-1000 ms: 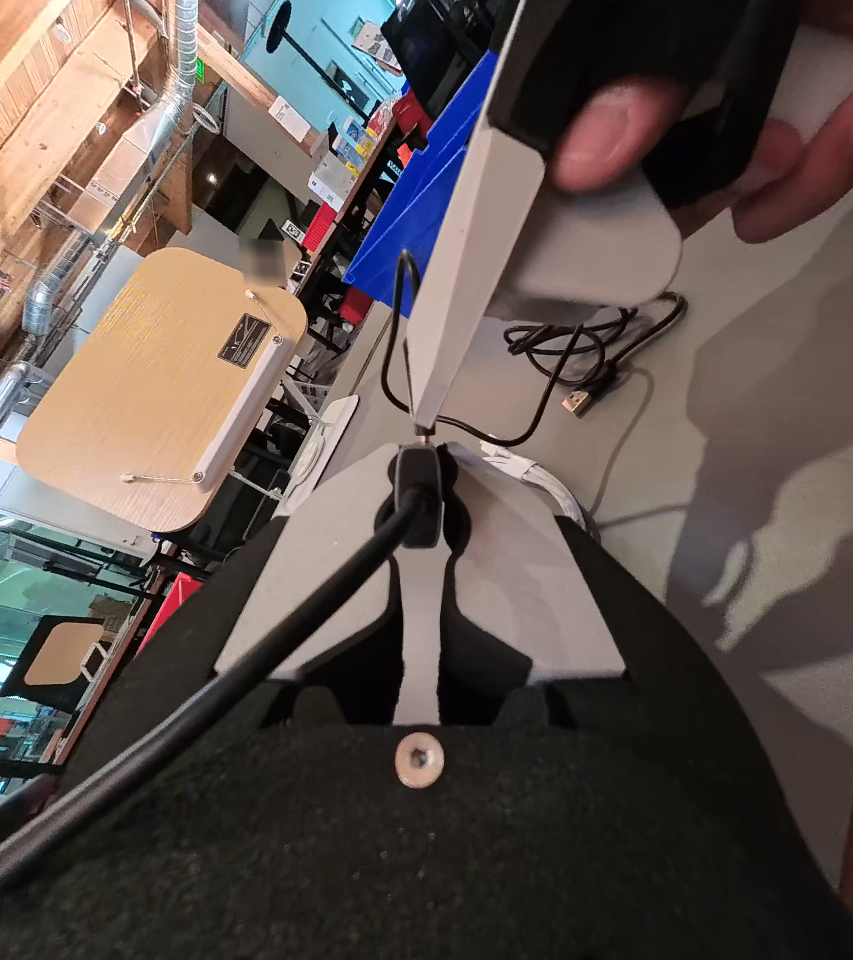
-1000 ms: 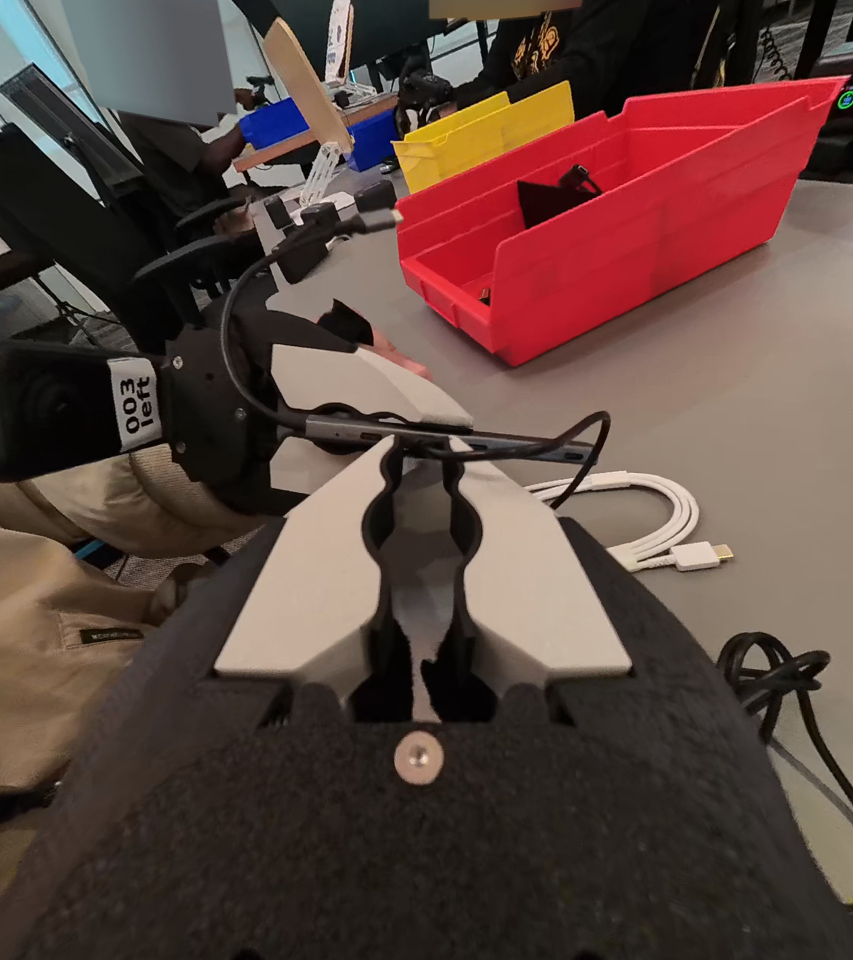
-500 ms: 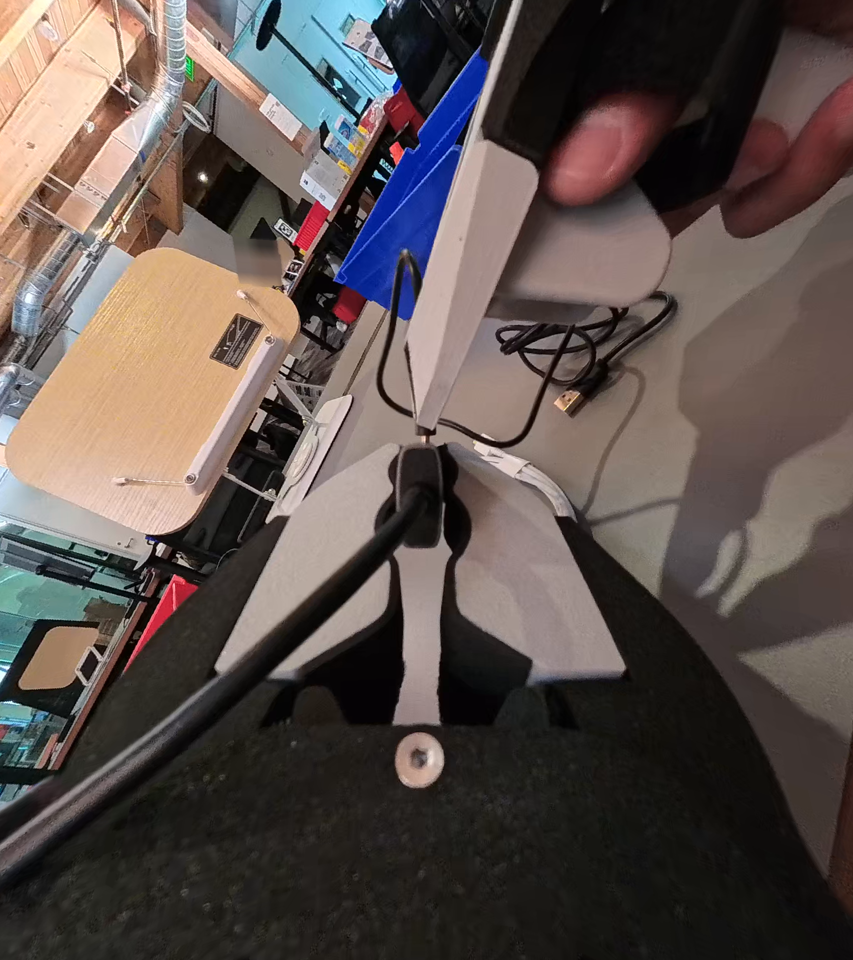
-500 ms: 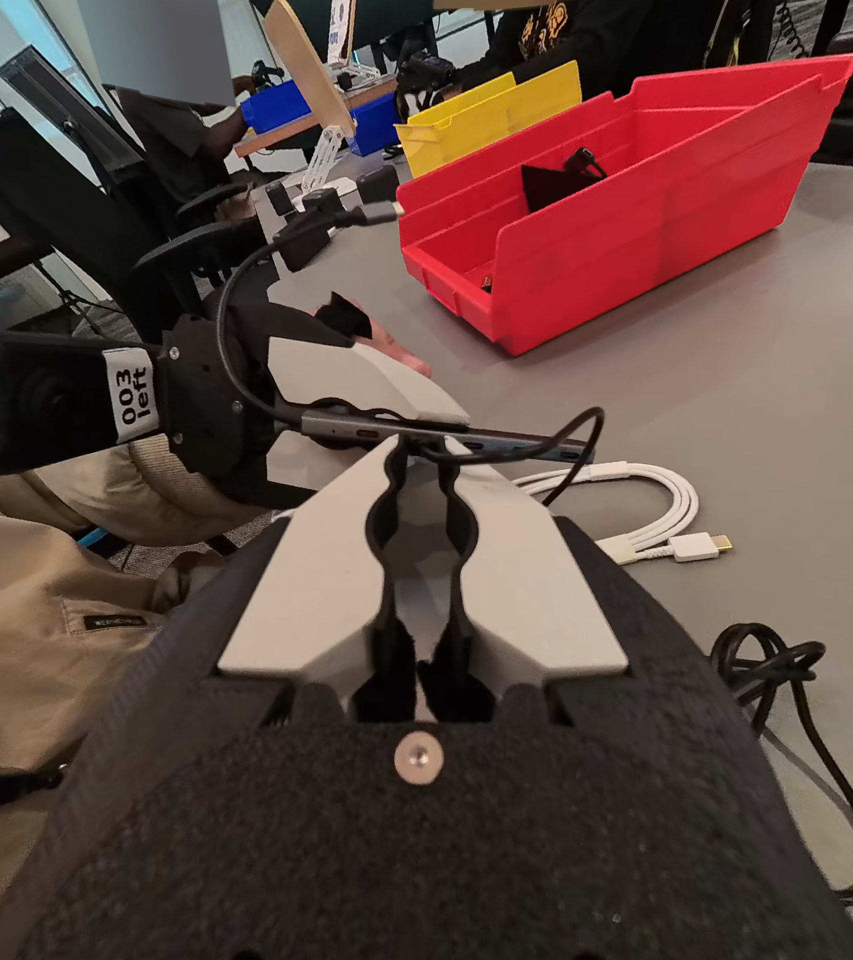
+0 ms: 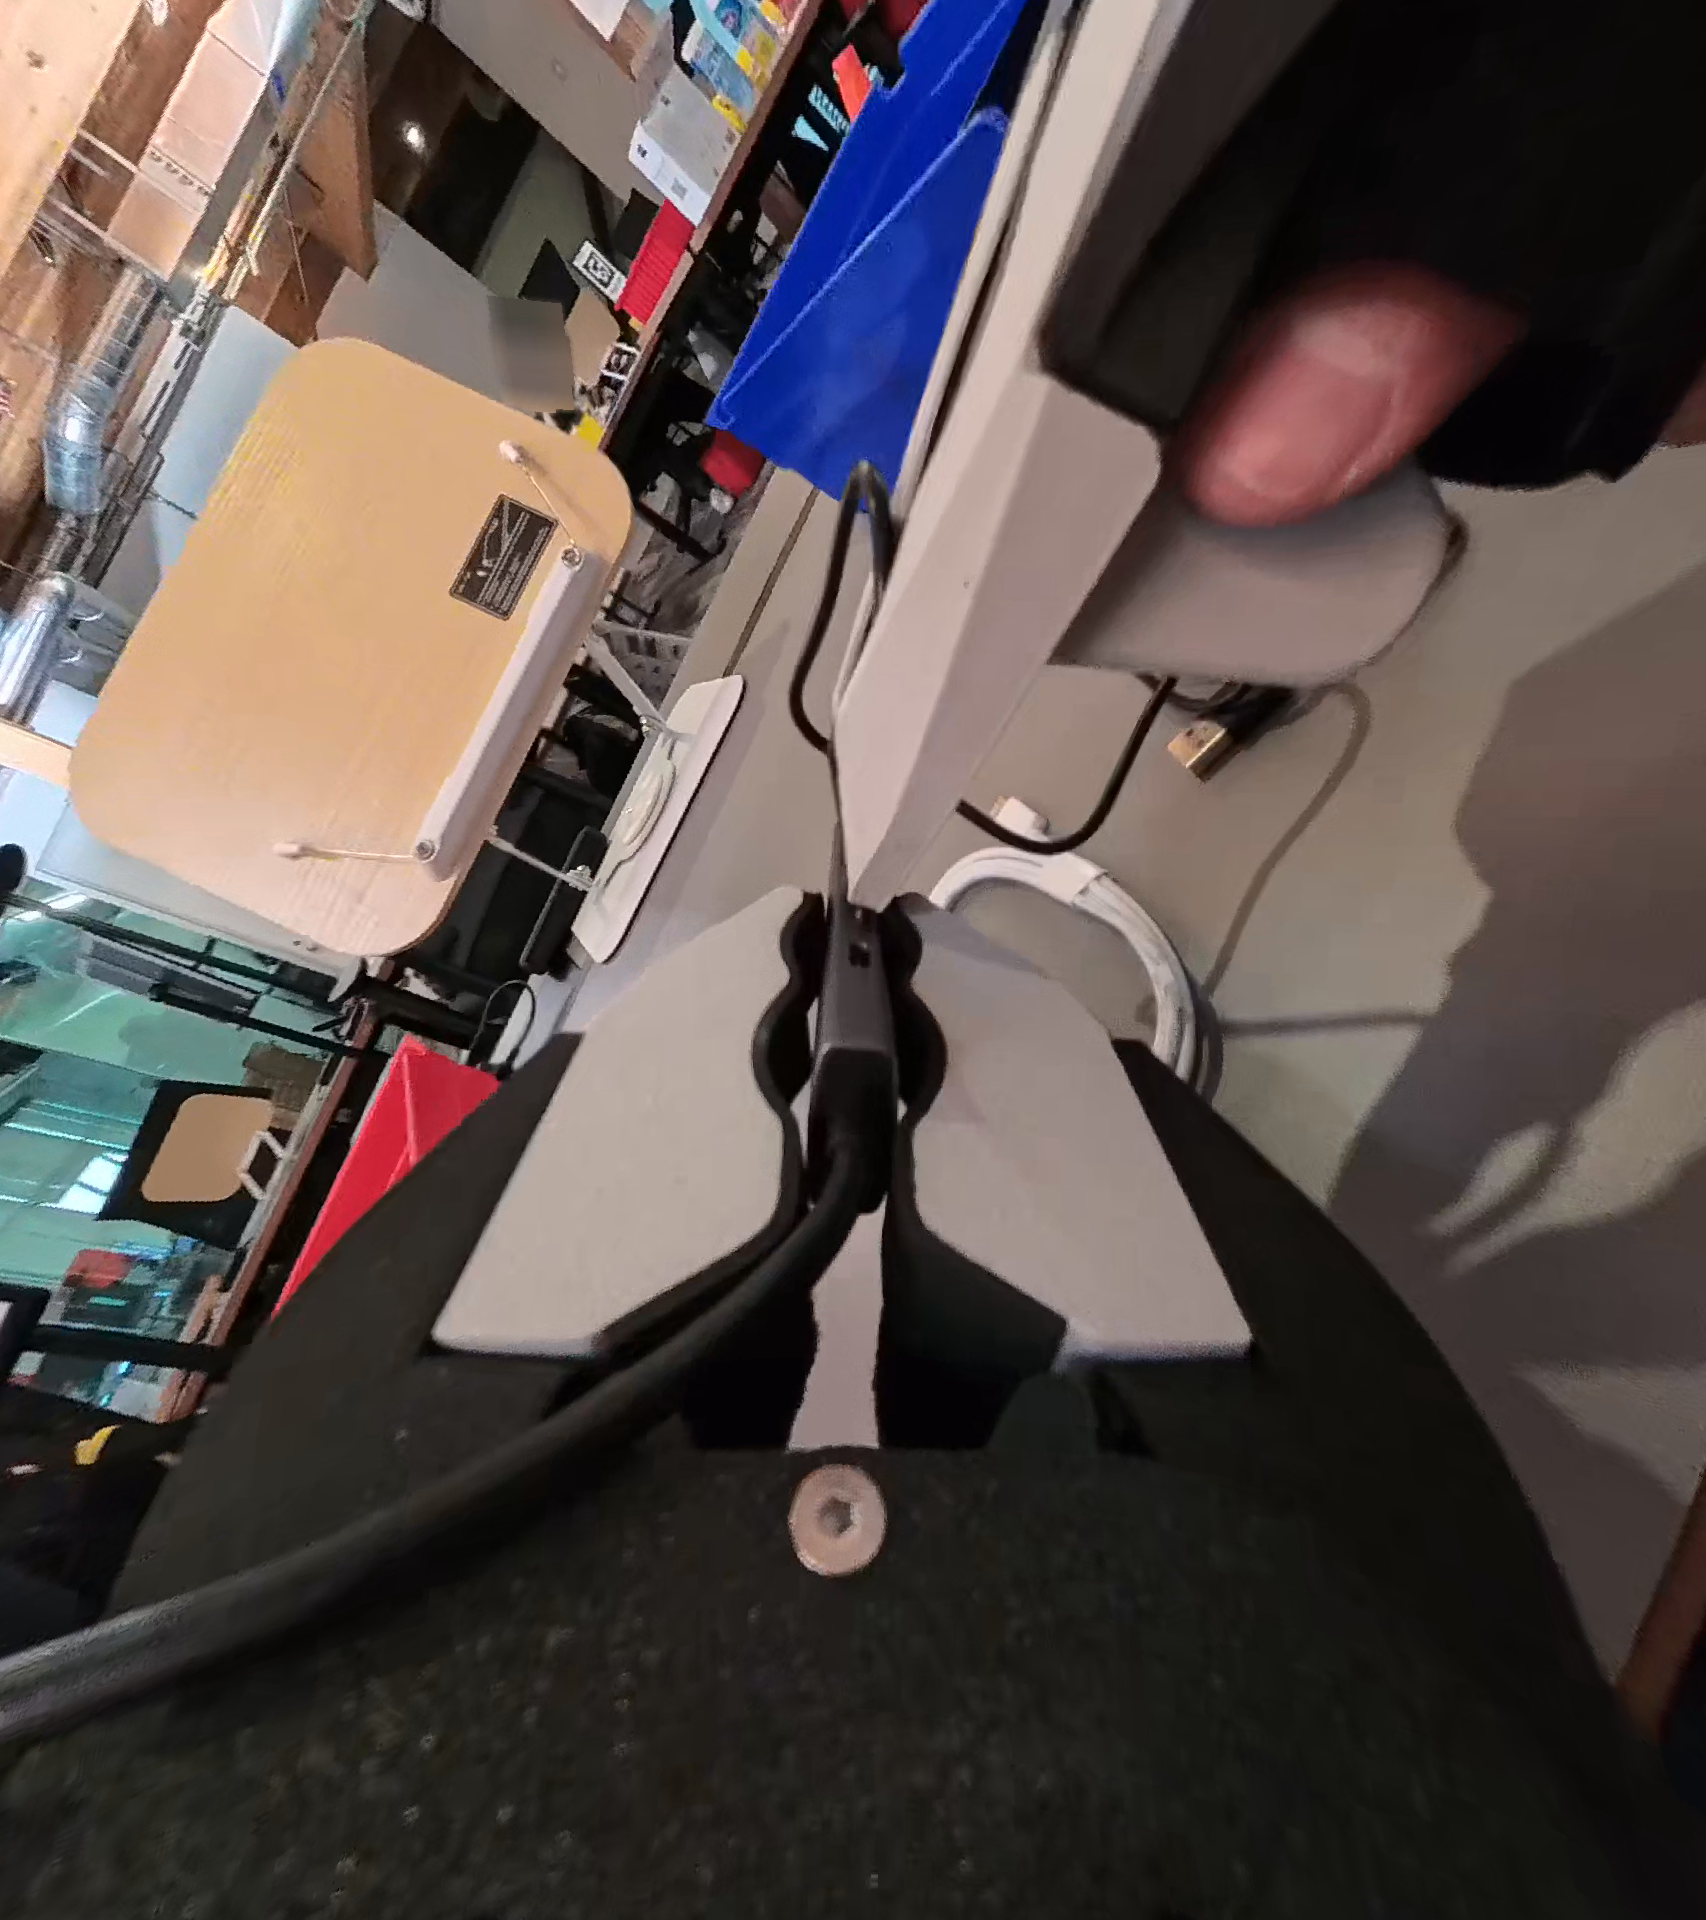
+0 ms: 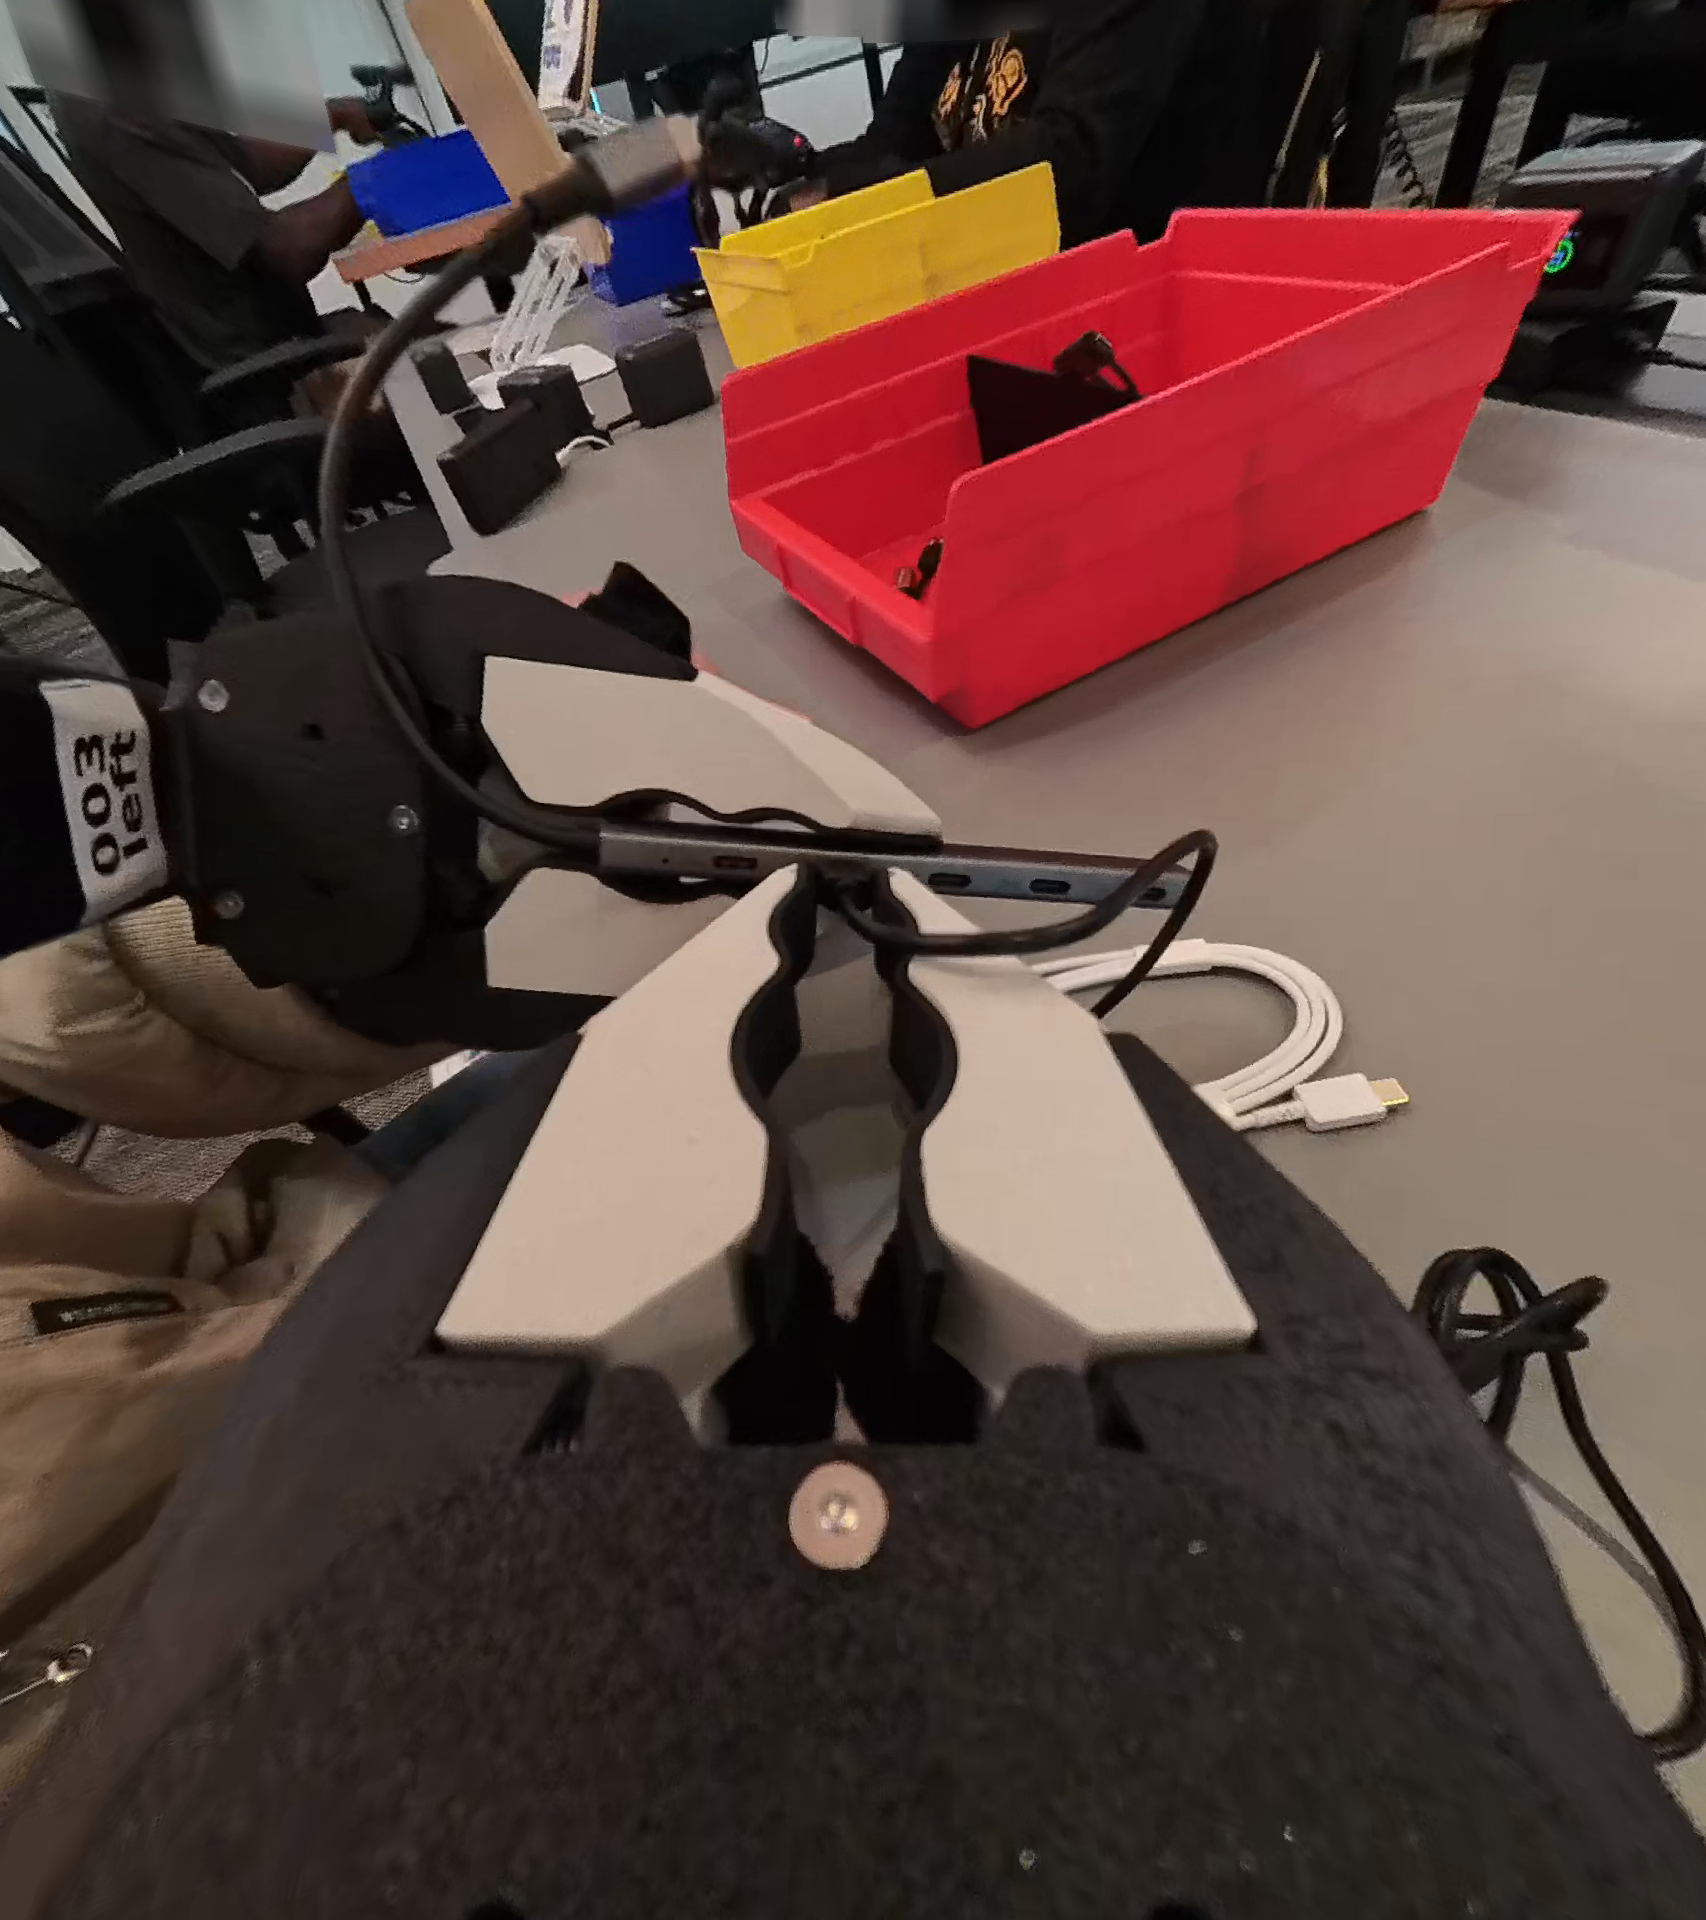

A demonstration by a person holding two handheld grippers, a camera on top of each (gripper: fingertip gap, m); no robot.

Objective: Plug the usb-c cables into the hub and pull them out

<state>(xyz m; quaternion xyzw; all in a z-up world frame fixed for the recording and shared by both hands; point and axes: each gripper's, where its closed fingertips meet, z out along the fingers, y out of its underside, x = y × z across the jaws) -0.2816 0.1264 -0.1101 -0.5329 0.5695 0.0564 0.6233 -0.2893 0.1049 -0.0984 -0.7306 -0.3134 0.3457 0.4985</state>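
Since a second ago my two grippers have drawn closer together, and the hub now sits deeper between the left gripper's fingers, where before only its cable end was pinched. My left gripper (image 5: 847, 914) is clamped on the slim grey USB-C hub (image 6: 974, 864), holding it level above the grey tabletop (image 6: 1451, 831); the hub's own thick black lead (image 6: 361, 499) arcs up and away from its rear end. My right gripper (image 6: 844, 894) has its tips right against the hub's side at a port, closed on a thin black USB-C cable (image 6: 1155, 894) whose plug is hidden between the fingers, so I cannot tell whether it is seated in the port. That cable loops out along the hub and drops toward the tabletop. A coiled white USB-C cable (image 6: 1275, 1039) lies on the tabletop just beyond the hub, and another bundled black cable (image 6: 1514, 1320) lies near my right gripper's side. A red bin (image 6: 1140, 540) stands farther back, well apart.
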